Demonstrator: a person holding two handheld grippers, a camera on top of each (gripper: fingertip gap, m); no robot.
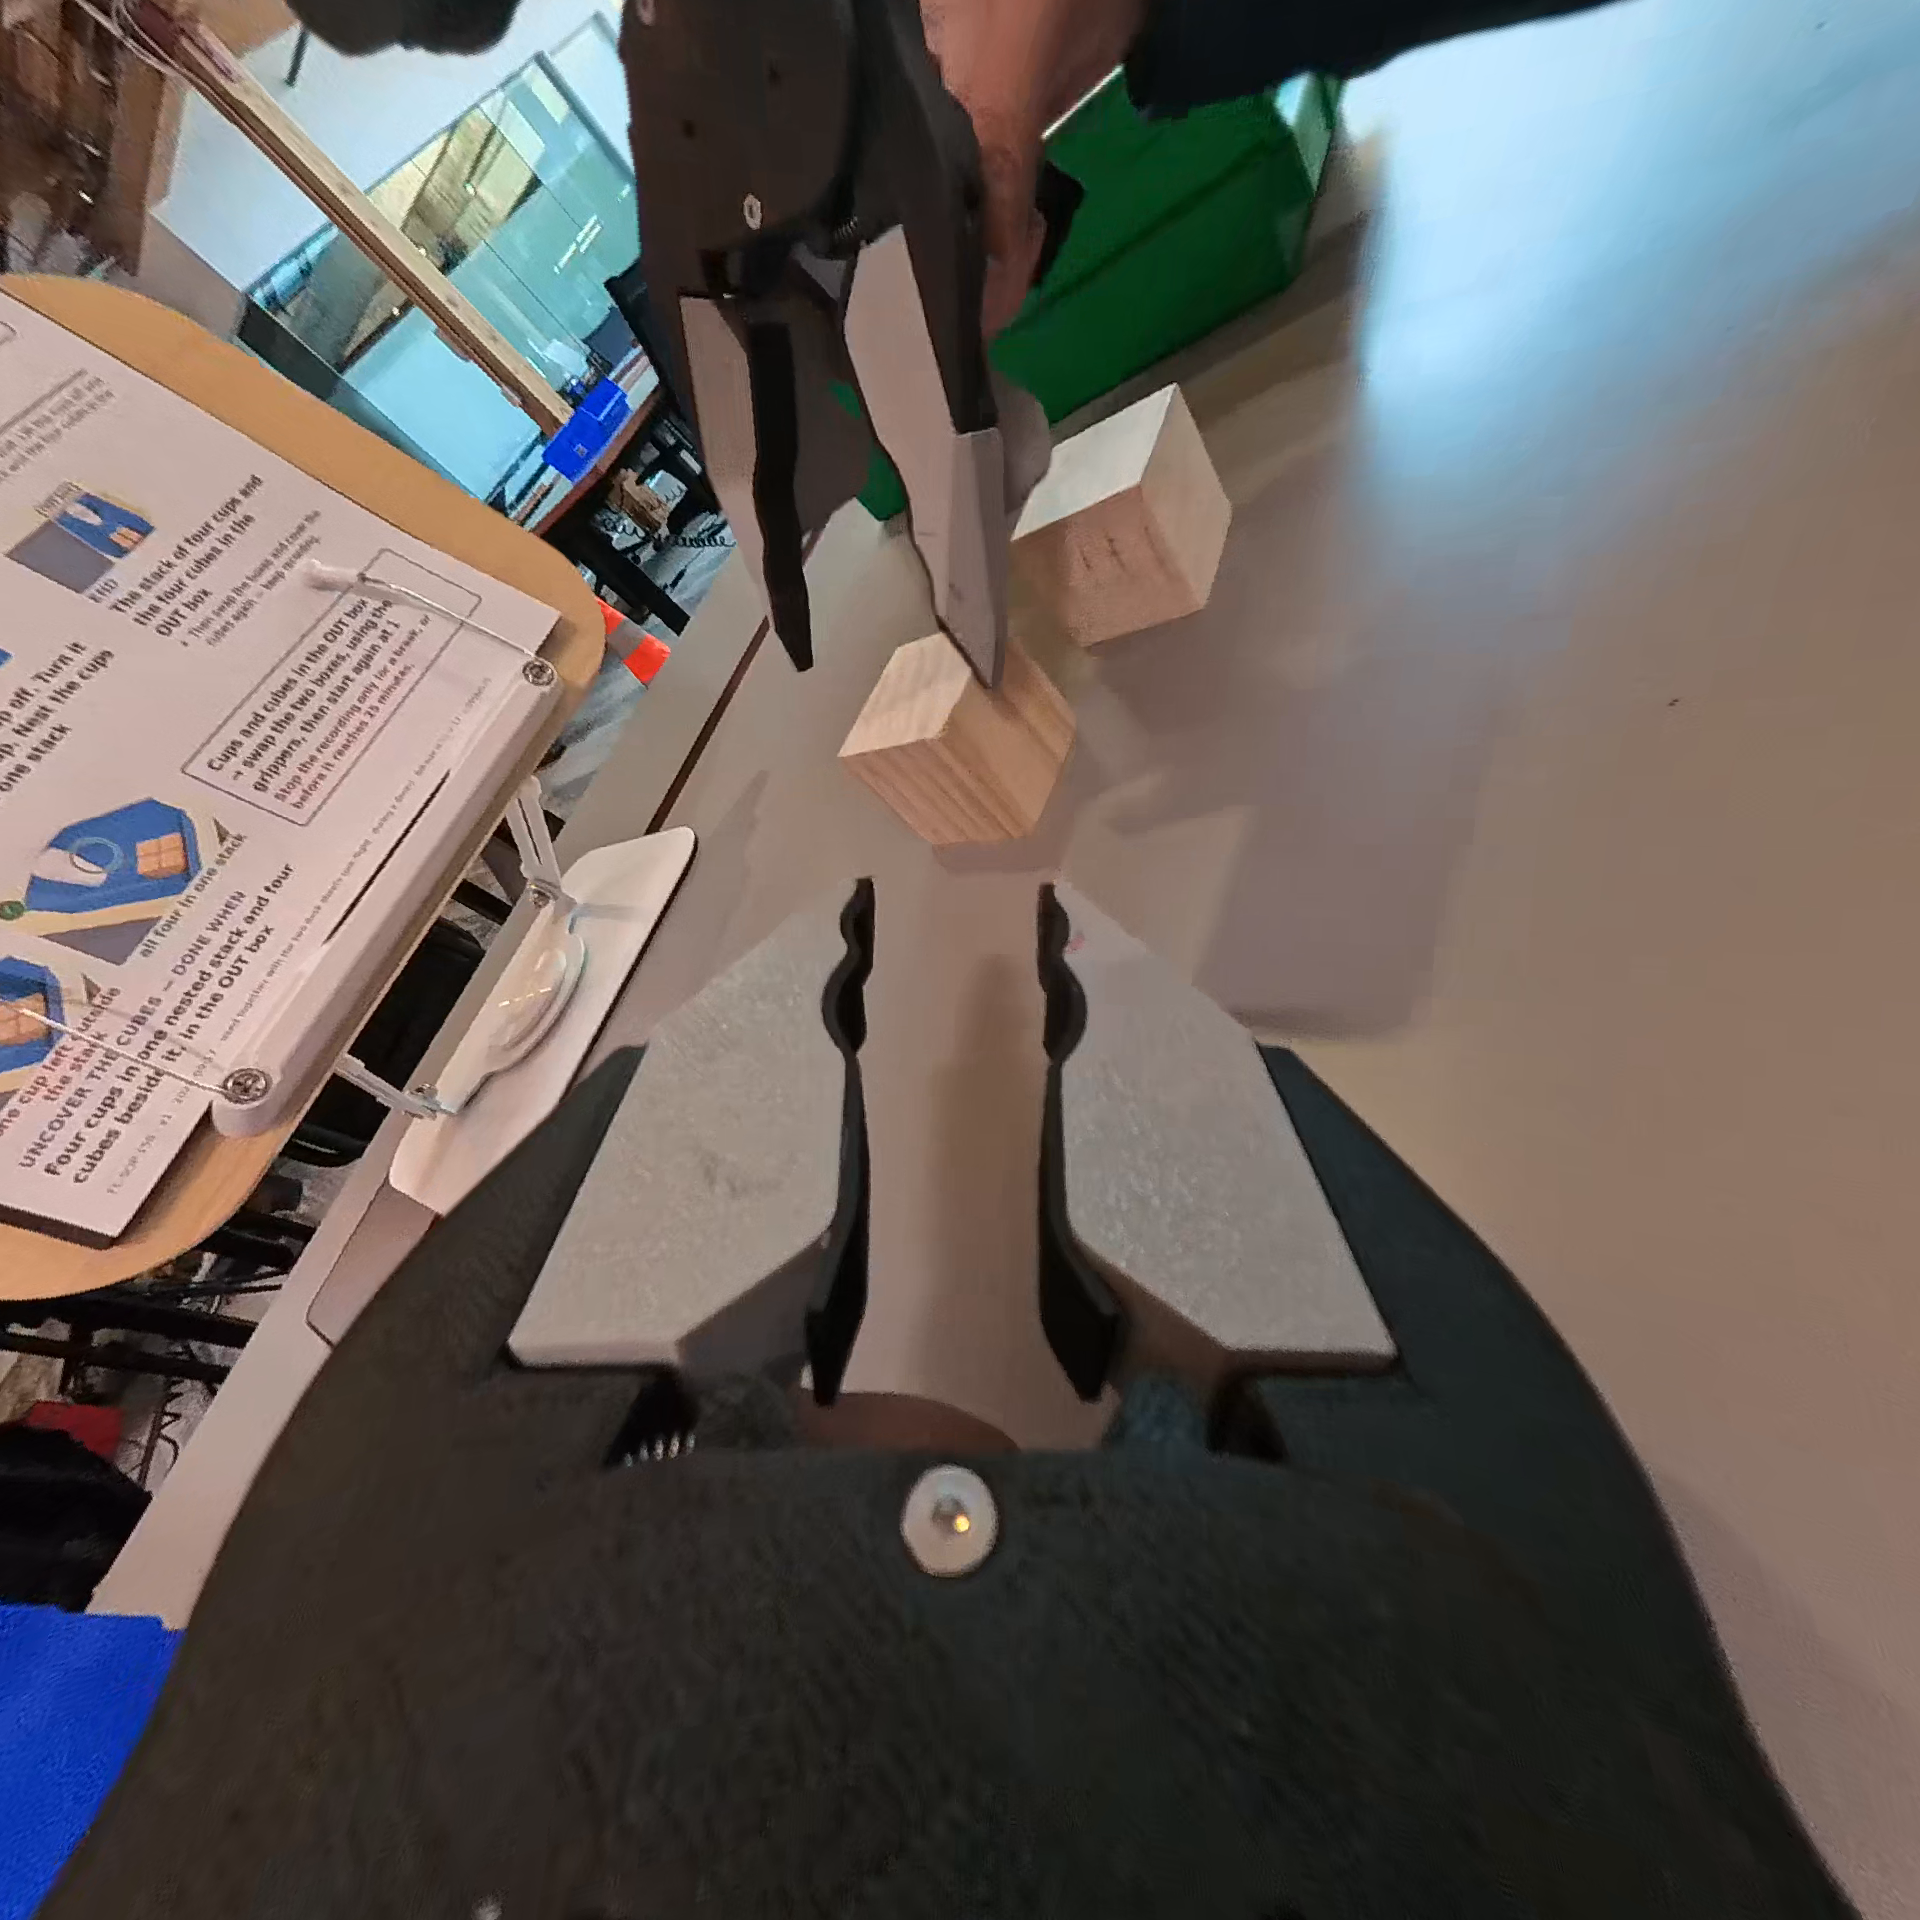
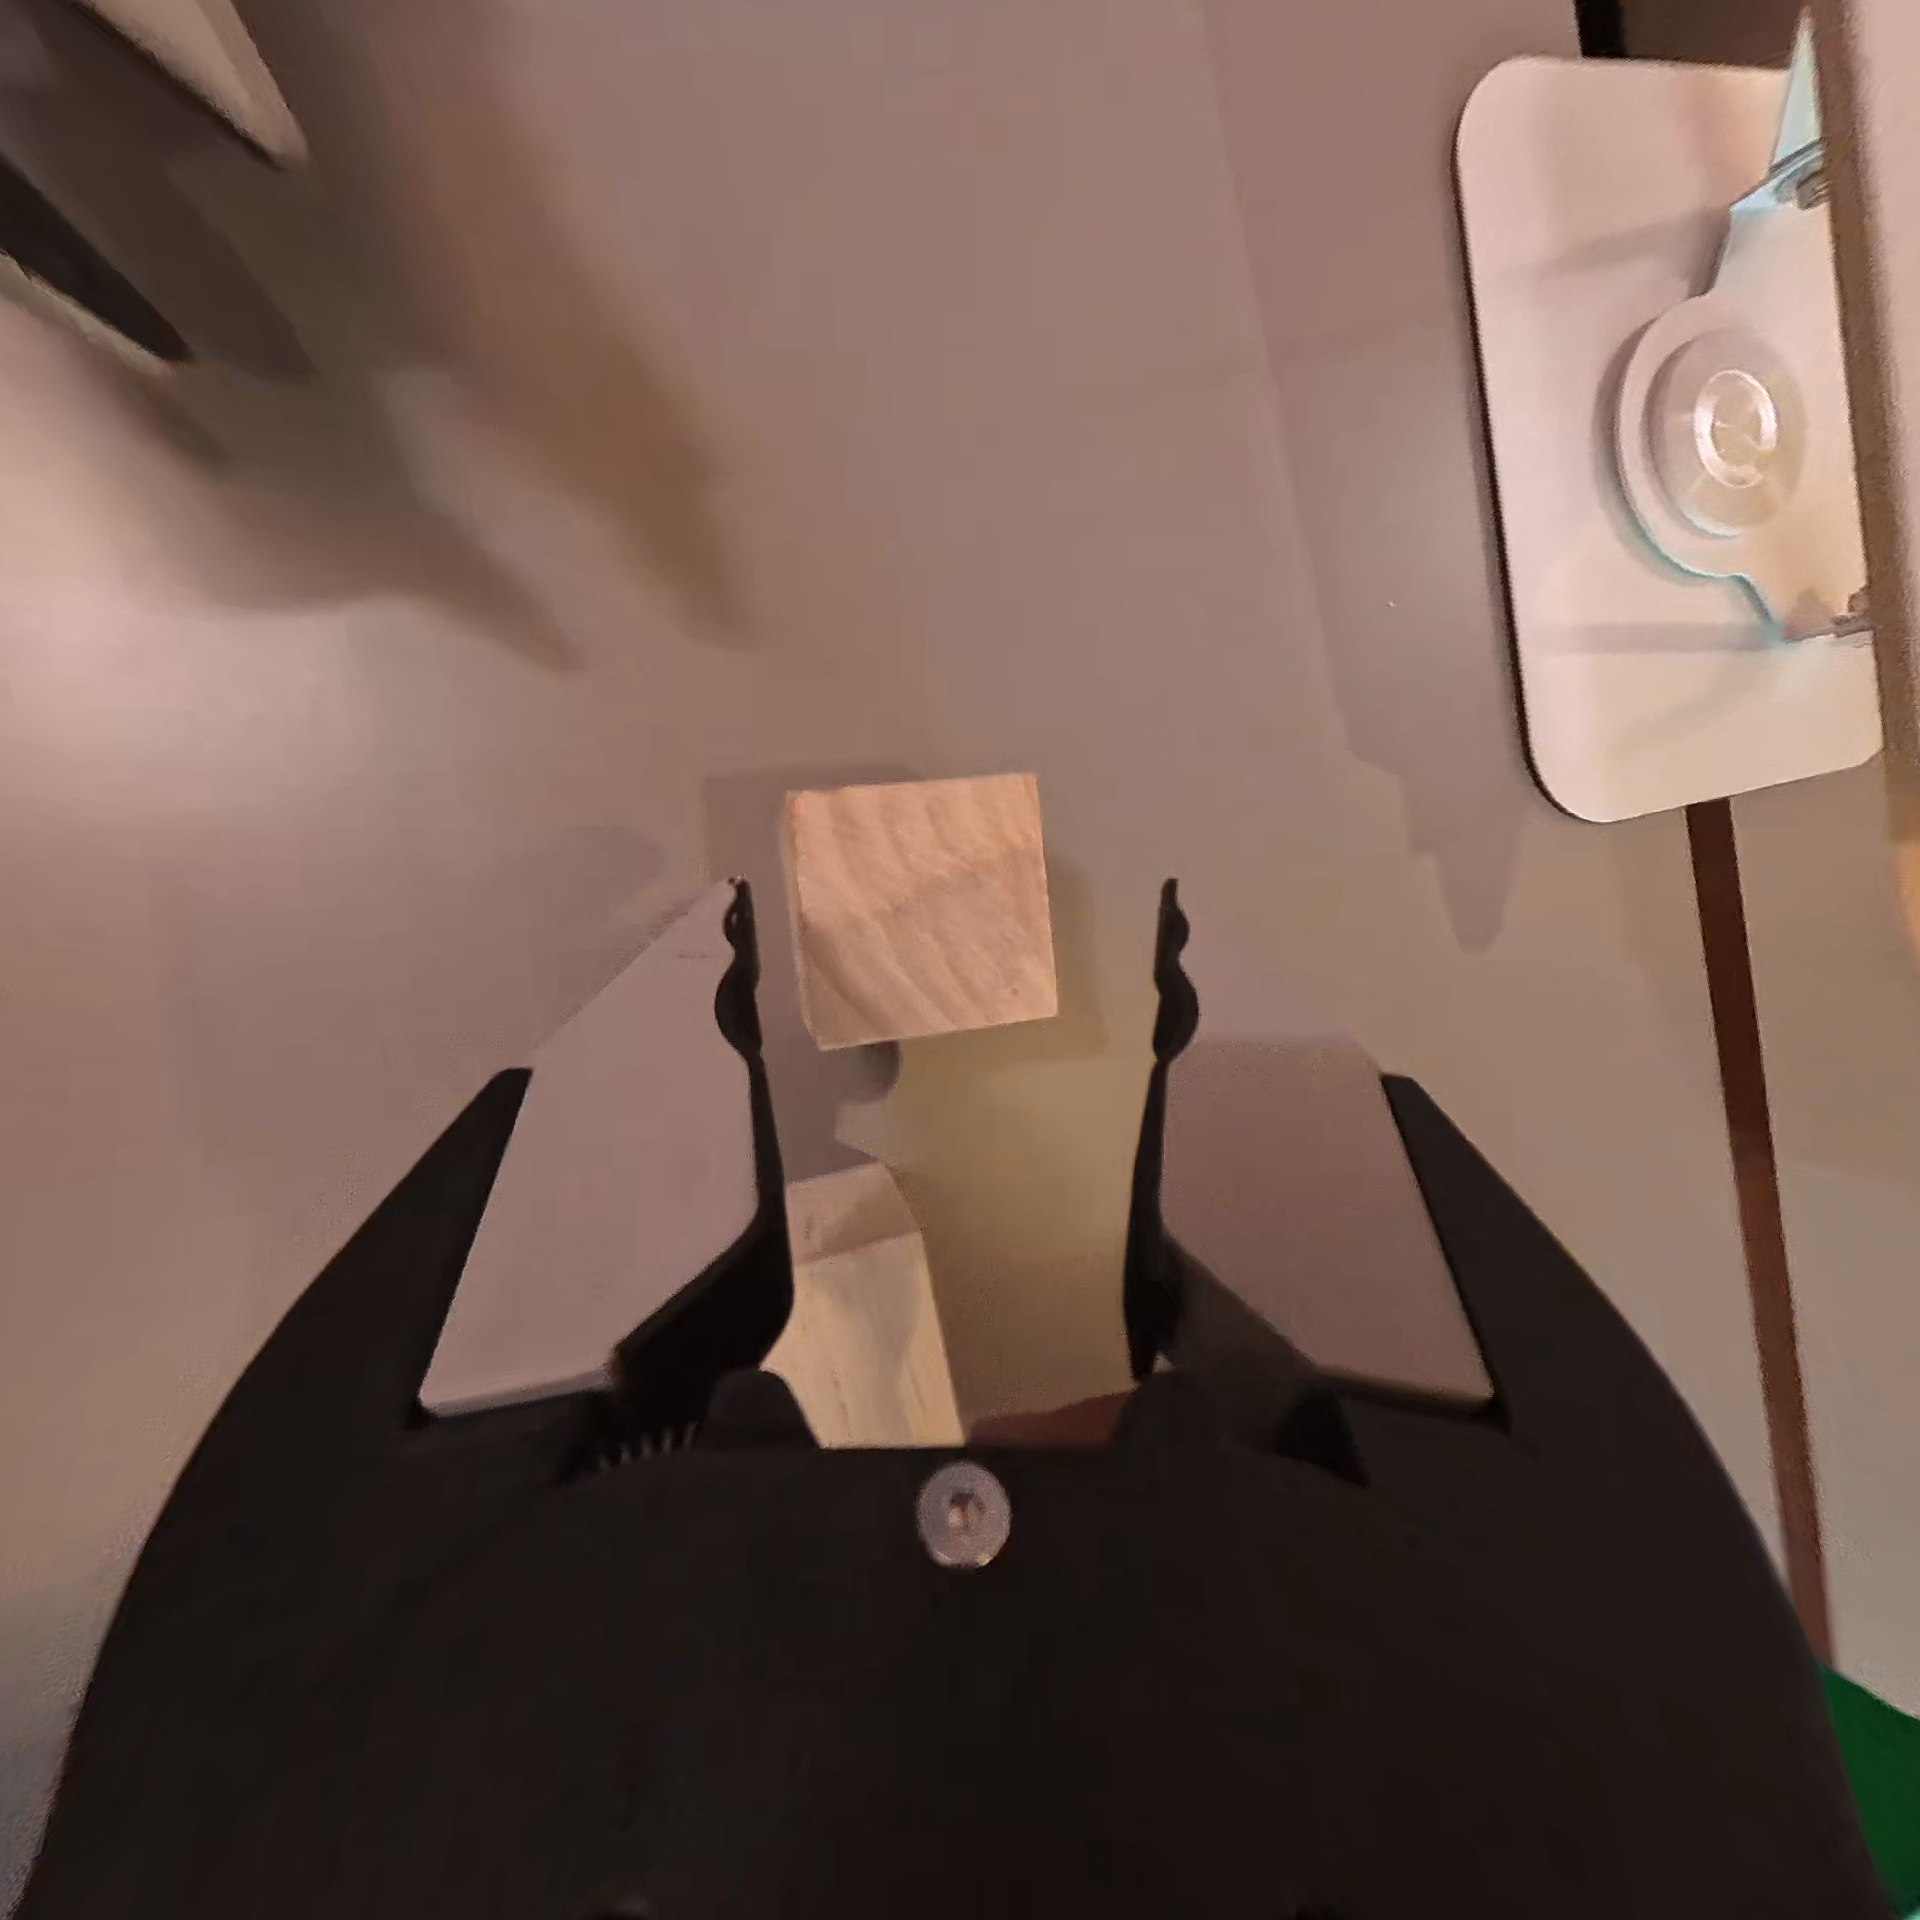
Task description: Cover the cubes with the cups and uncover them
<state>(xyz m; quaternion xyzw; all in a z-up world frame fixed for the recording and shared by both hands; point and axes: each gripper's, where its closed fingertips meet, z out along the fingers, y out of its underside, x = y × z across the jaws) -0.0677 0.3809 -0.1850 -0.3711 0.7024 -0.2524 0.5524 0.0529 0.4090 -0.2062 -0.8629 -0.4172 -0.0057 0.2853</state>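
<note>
A wooden cube (image 2: 920, 909) rests on the grey table (image 2: 1039, 416). It lies between the fingertips of my right gripper (image 2: 951, 904), with a gap on each side, so the pads do not press it. The right gripper is open. A second cube (image 2: 862, 1320) shows partly behind its left finger. In the left wrist view the right gripper (image 1: 891, 665) points down over the near cube (image 1: 956, 743), and the second cube (image 1: 1127, 520) stands behind it. My left gripper (image 1: 954, 899) is open and empty, a little short of the near cube. No cups are in view.
A green box (image 1: 1164, 239) stands behind the cubes. An instruction board (image 1: 208, 727) on a wooden stand sits at the left, held by a white suction-cup plate (image 2: 1662, 416) near the table edge. The left gripper (image 2: 104, 208) shows blurred at the top left.
</note>
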